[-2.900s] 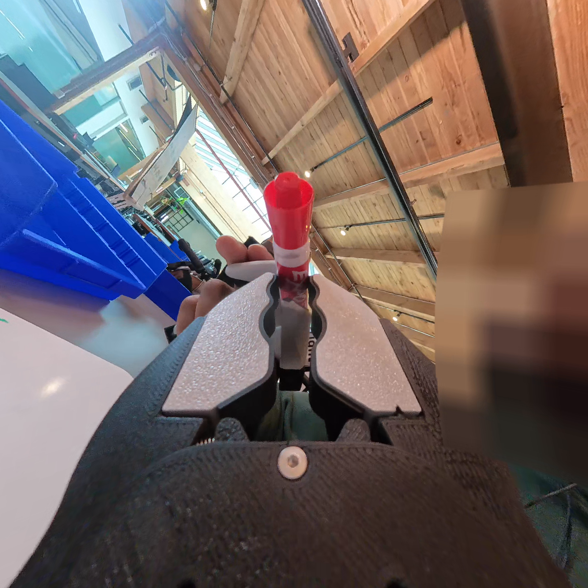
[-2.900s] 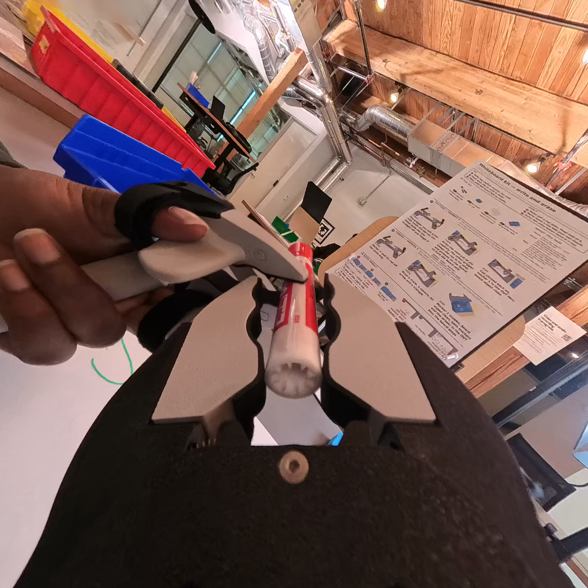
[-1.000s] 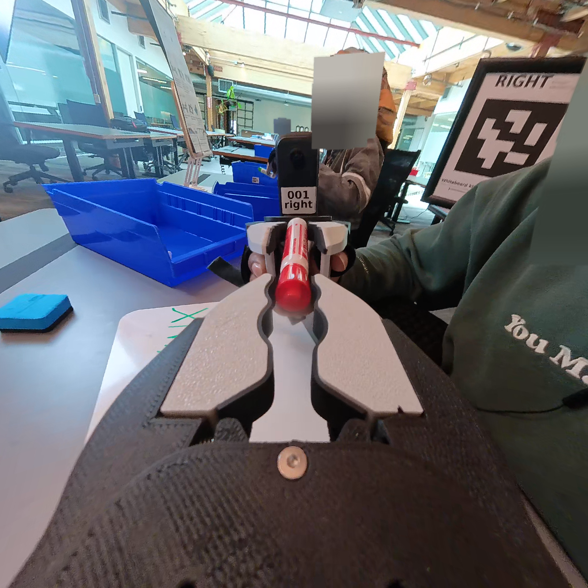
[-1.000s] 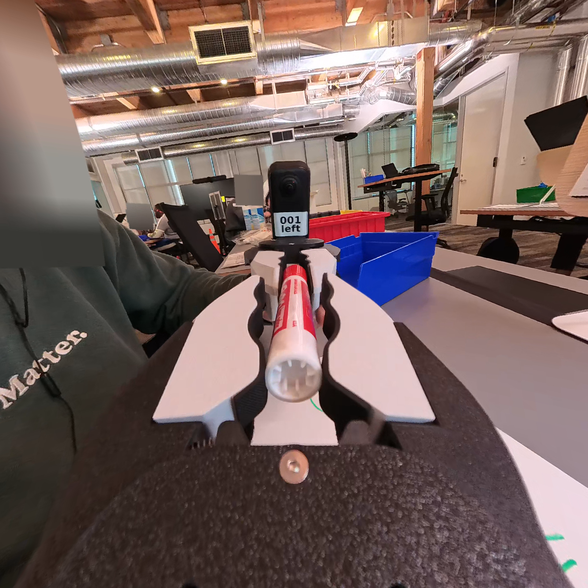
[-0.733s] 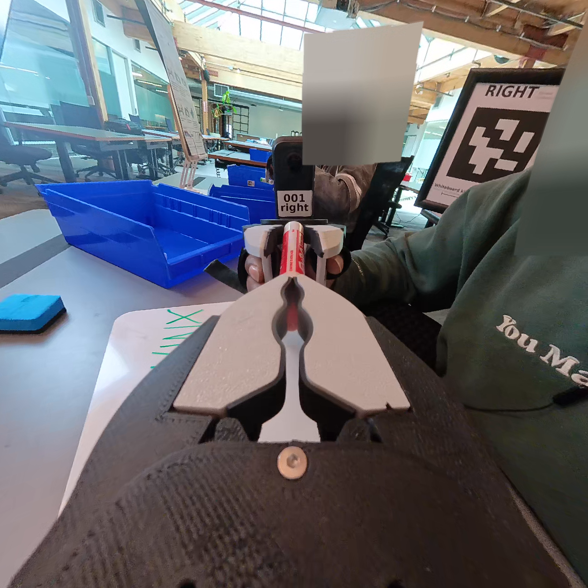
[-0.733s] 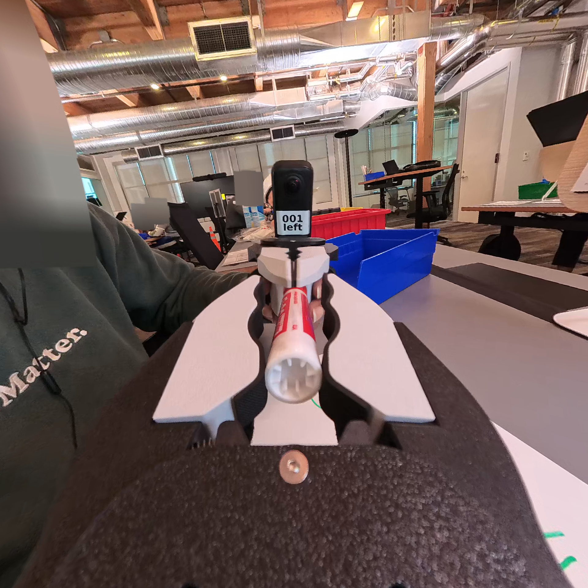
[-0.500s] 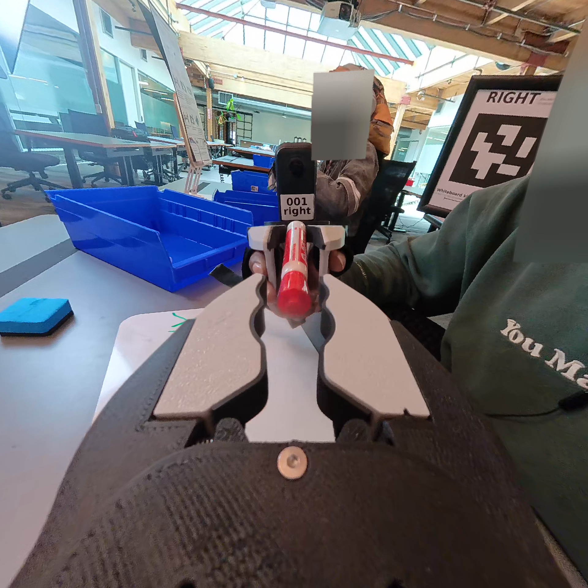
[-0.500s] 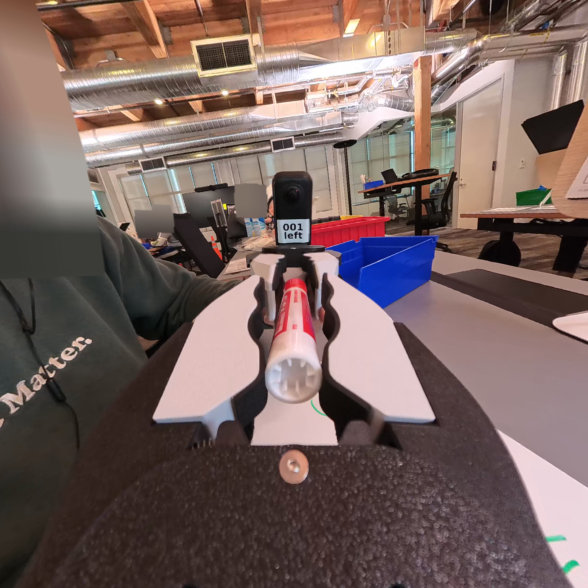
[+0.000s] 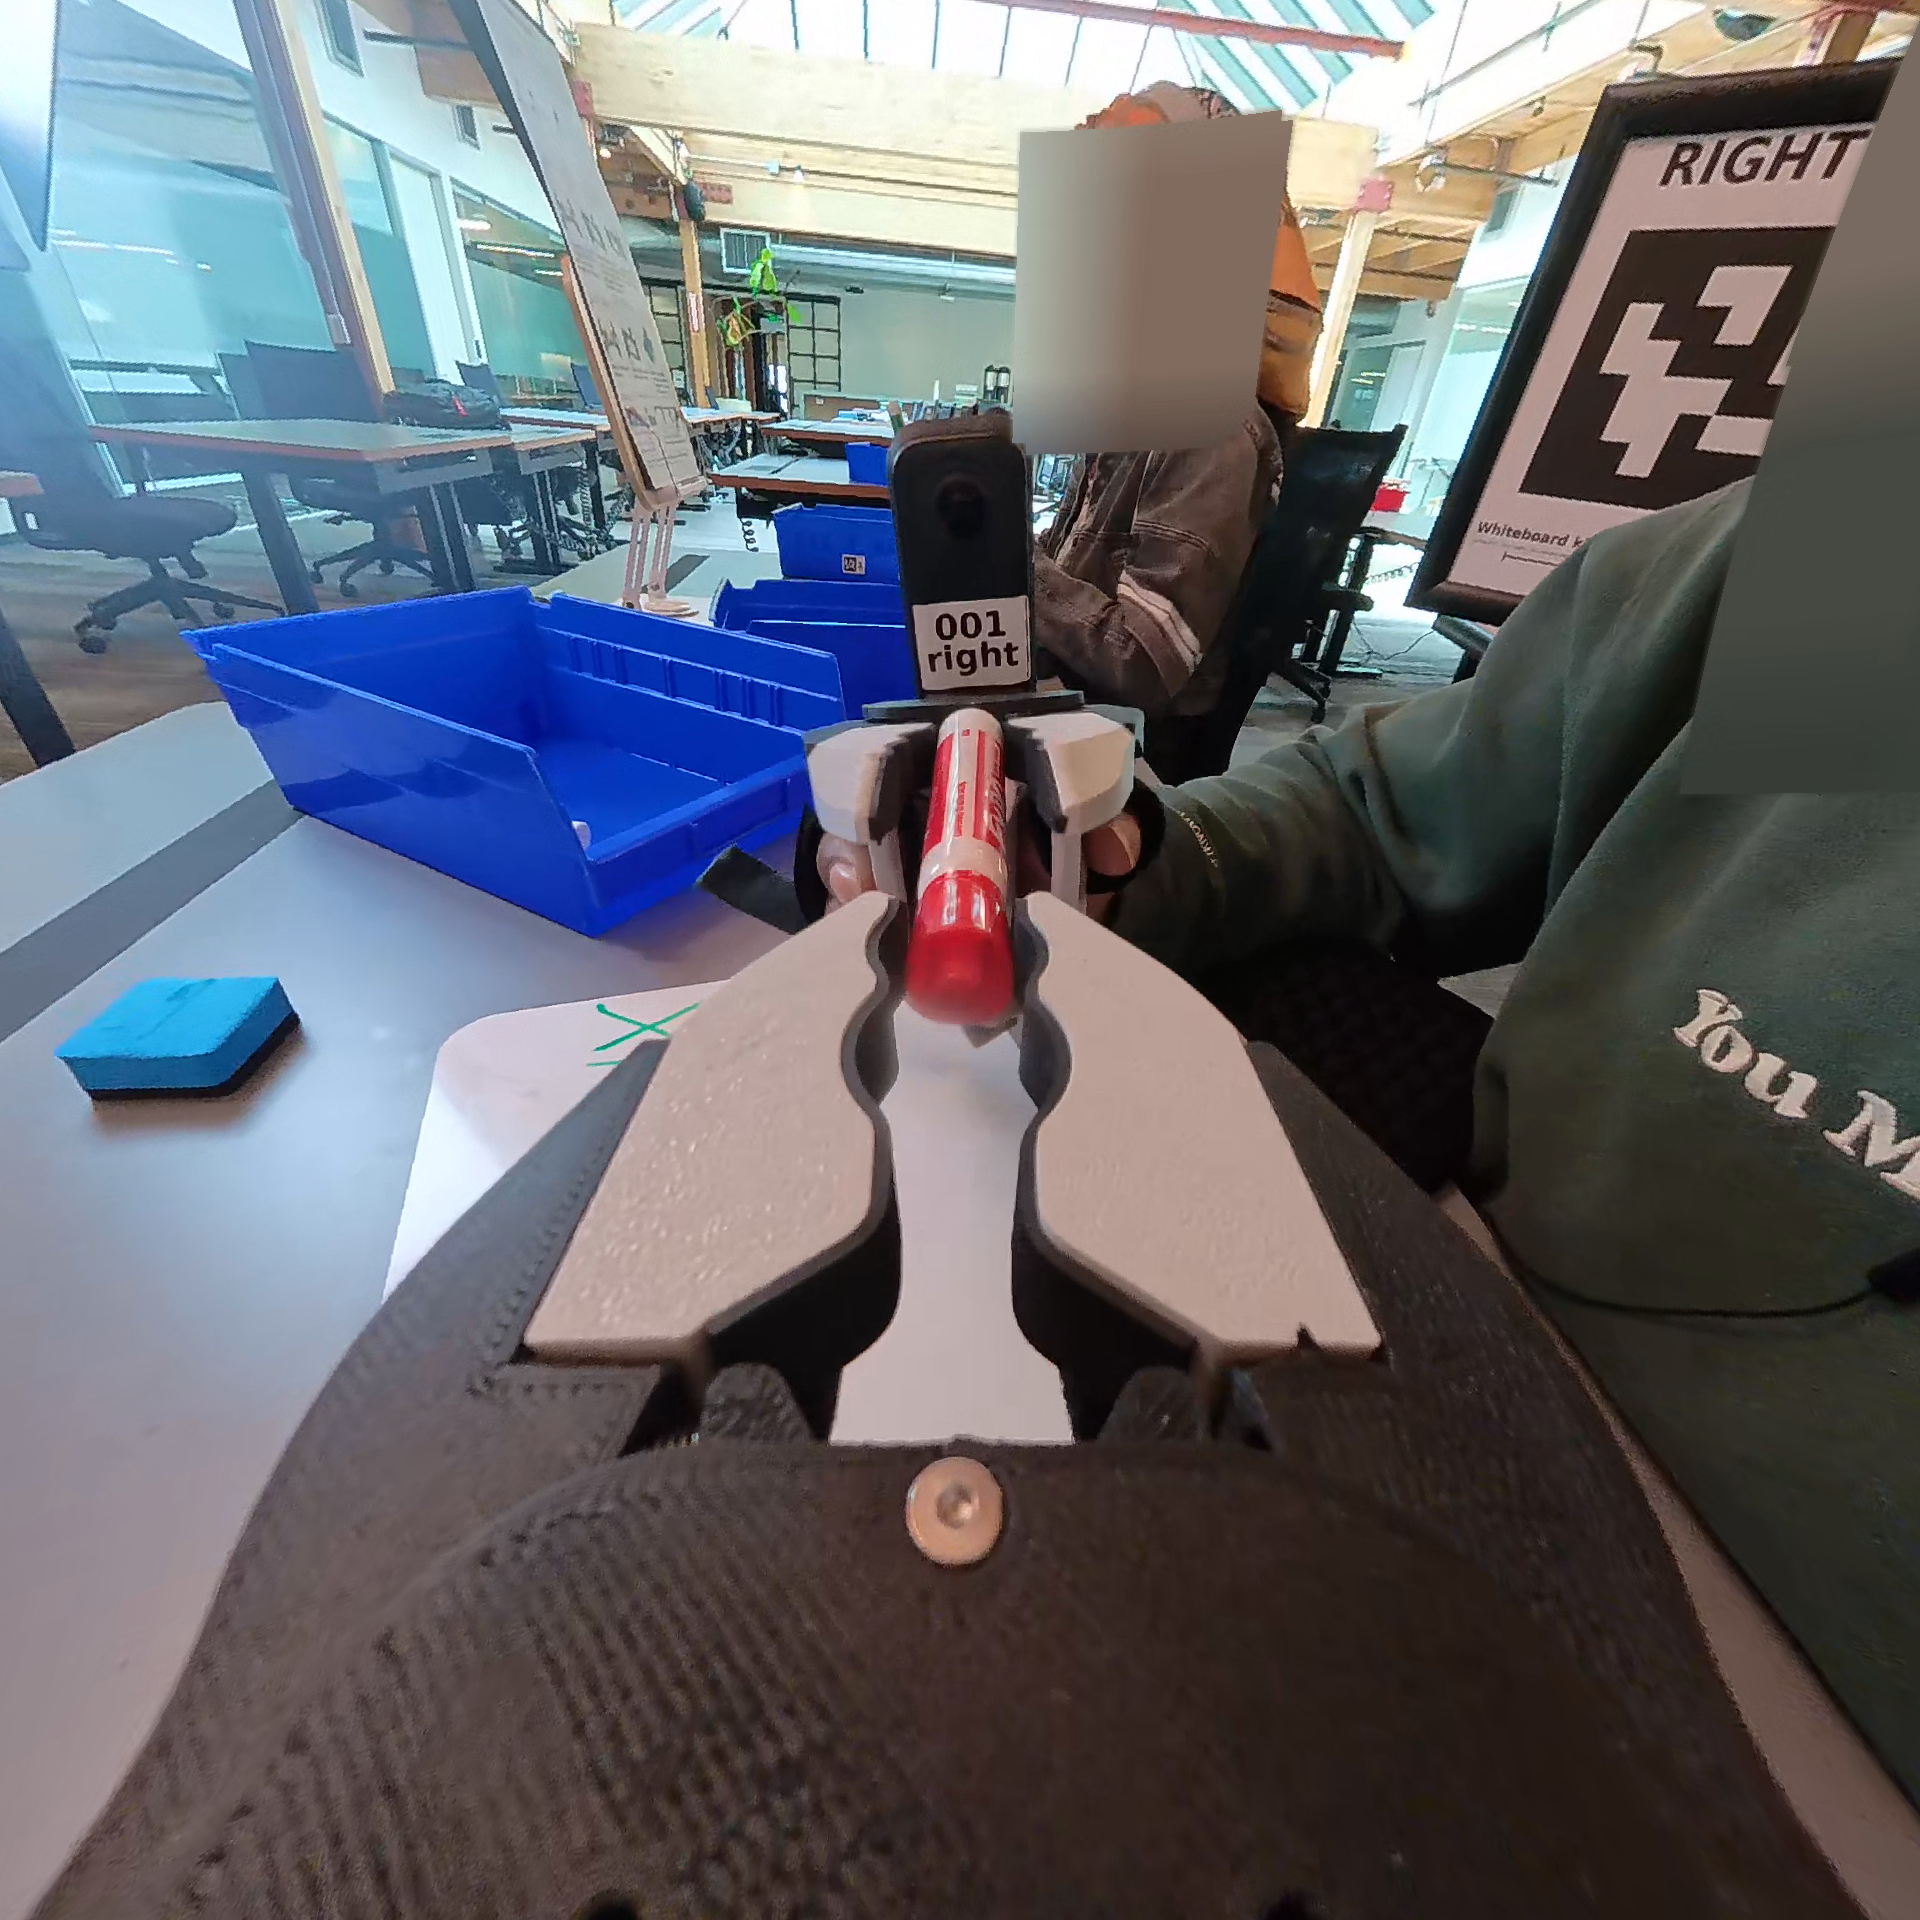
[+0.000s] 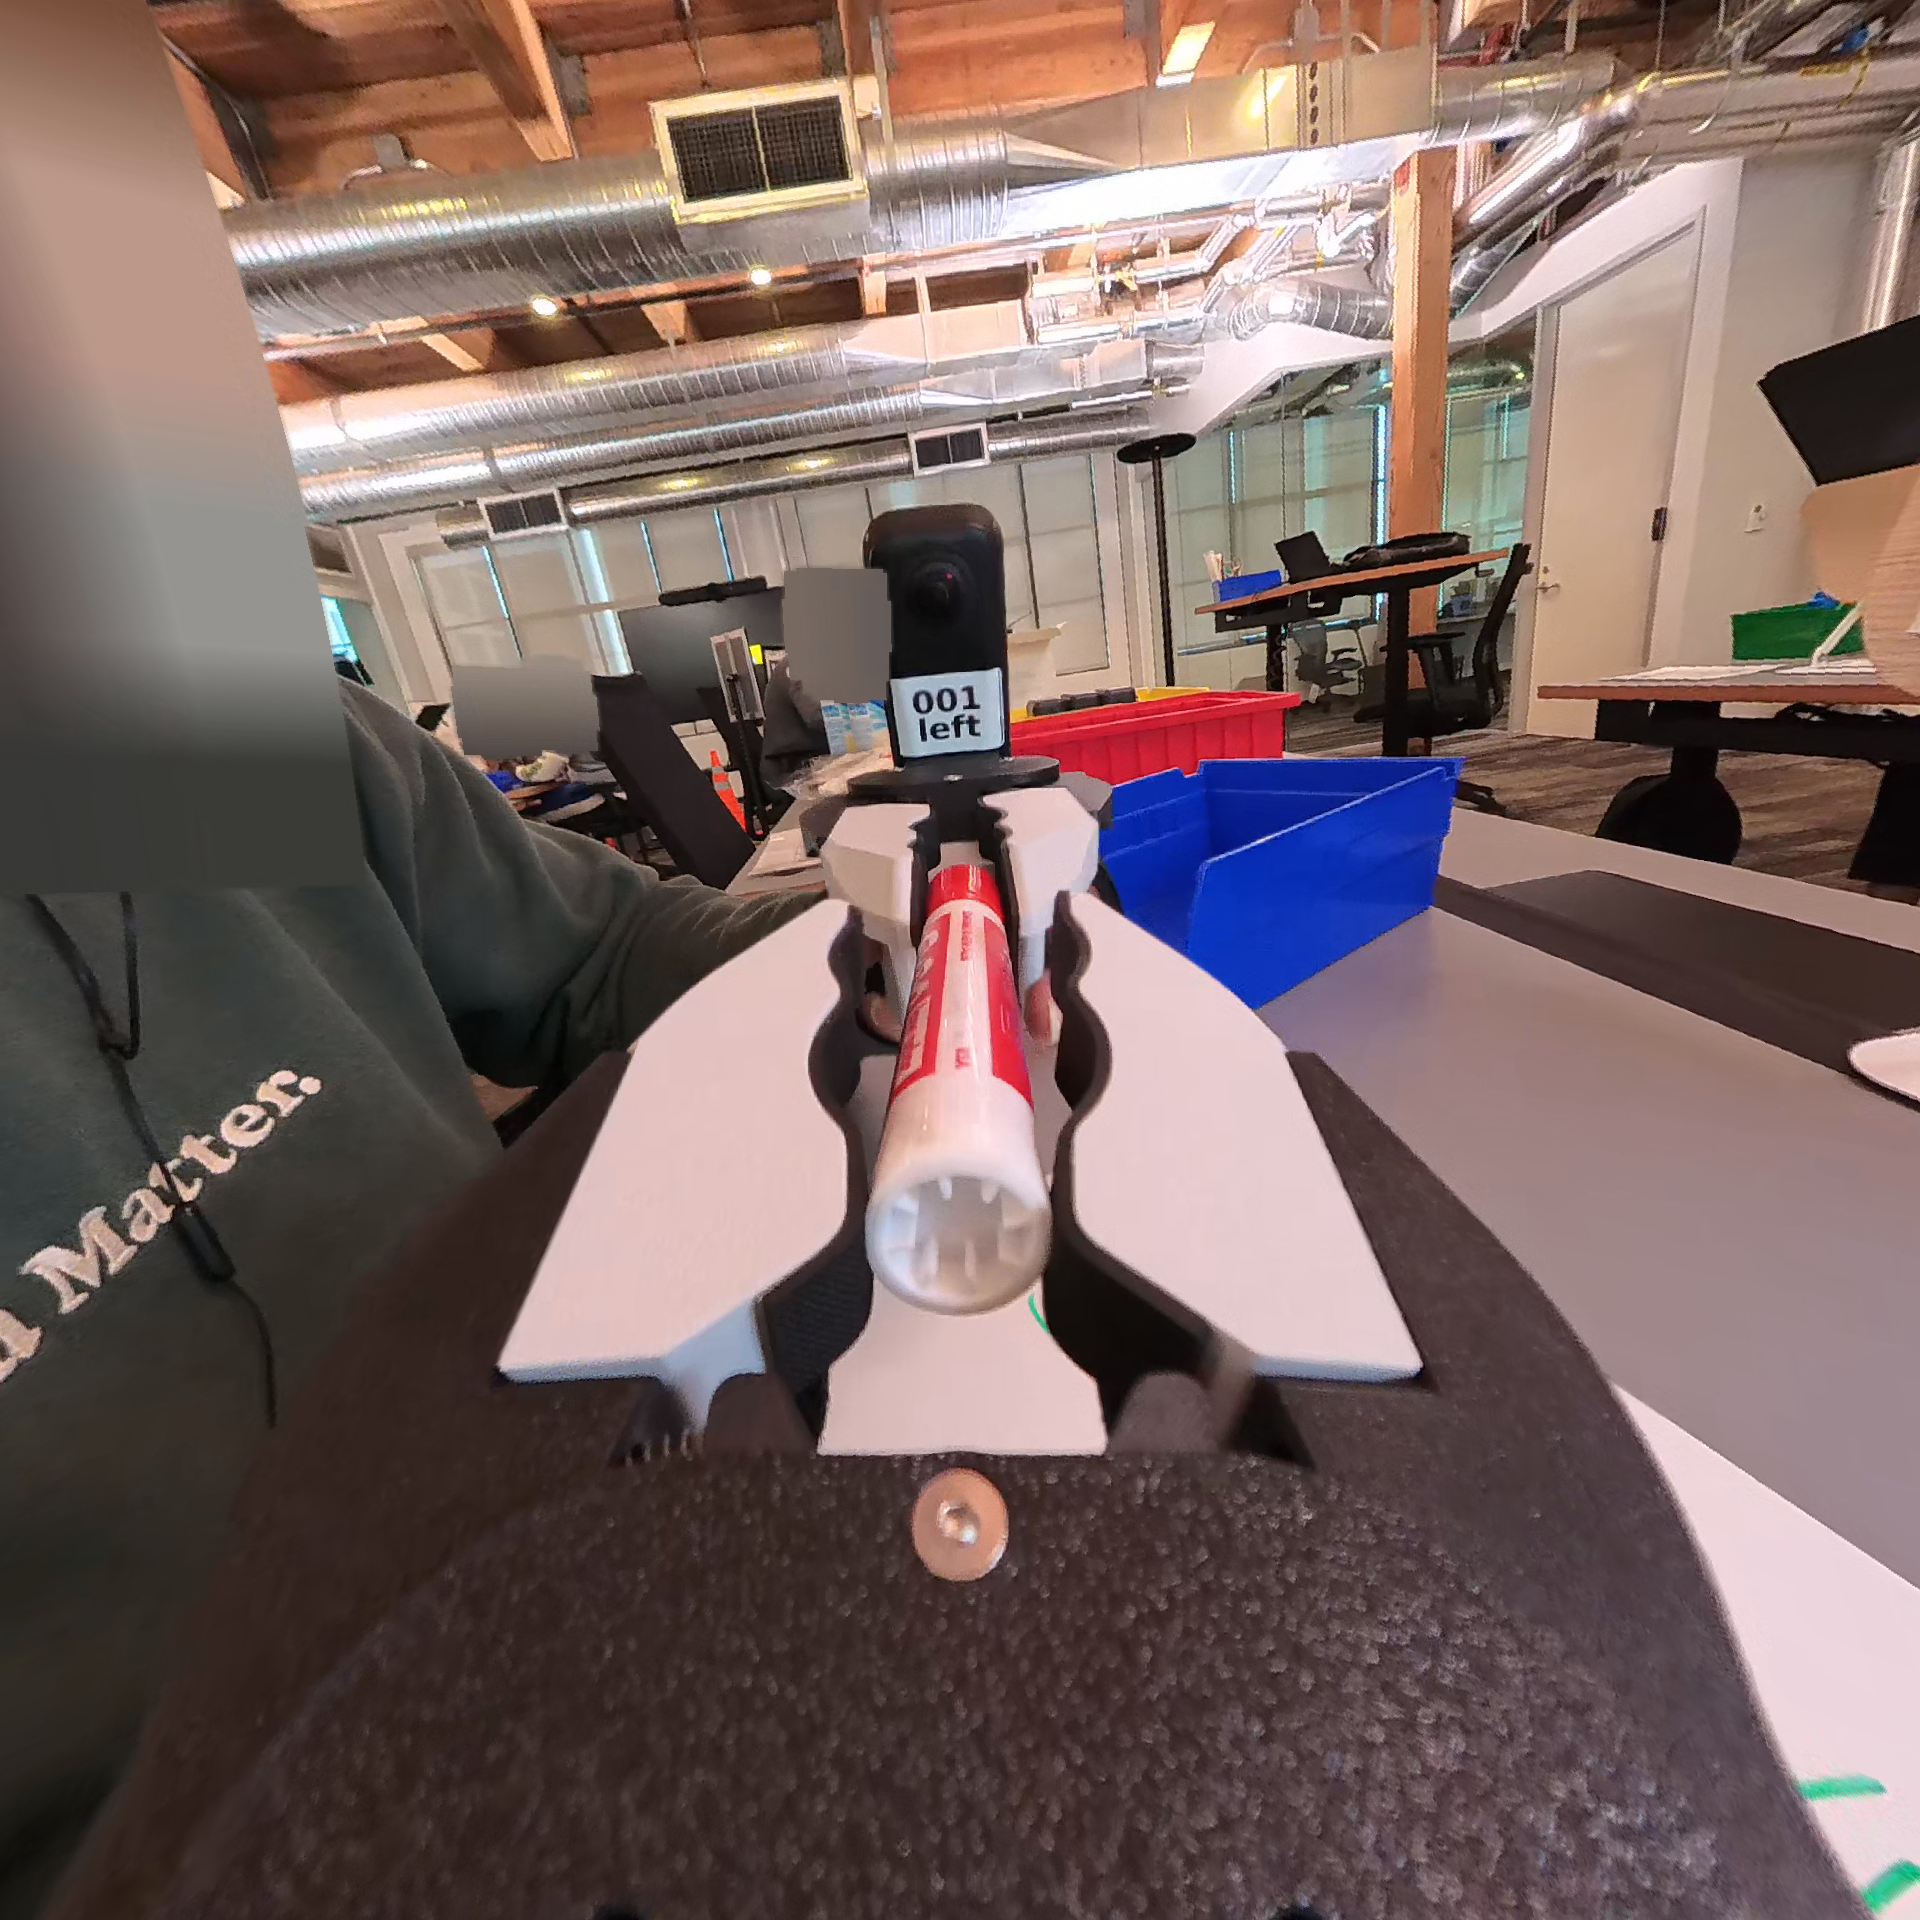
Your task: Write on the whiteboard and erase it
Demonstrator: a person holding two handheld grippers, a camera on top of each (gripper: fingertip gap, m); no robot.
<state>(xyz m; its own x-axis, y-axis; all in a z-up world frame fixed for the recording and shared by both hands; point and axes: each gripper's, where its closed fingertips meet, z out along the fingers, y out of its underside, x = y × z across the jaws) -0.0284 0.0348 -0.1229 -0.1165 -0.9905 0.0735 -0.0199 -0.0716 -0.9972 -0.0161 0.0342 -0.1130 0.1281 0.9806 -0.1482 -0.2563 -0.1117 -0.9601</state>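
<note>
Right hand-held gripper clamped on red marker, held level above whiteboard. Left hand-held gripper jaws apart, marker cap just between fingertips, not pinched. Blue eraser on worktop beside the board.

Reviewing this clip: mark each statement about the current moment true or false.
1. The right gripper holds the red marker. True.
2. The marker's cap has been pulled off. False: the red cap is on the marker, between the open fingers of the left gripper.
3. The blue eraser lies on the whiteboard. False: it lies on the grey table, beside the whiteboard.
4. The whiteboard carries green marks. True.
5. A blue bin stands on the table beyond the whiteboard. True.
</note>
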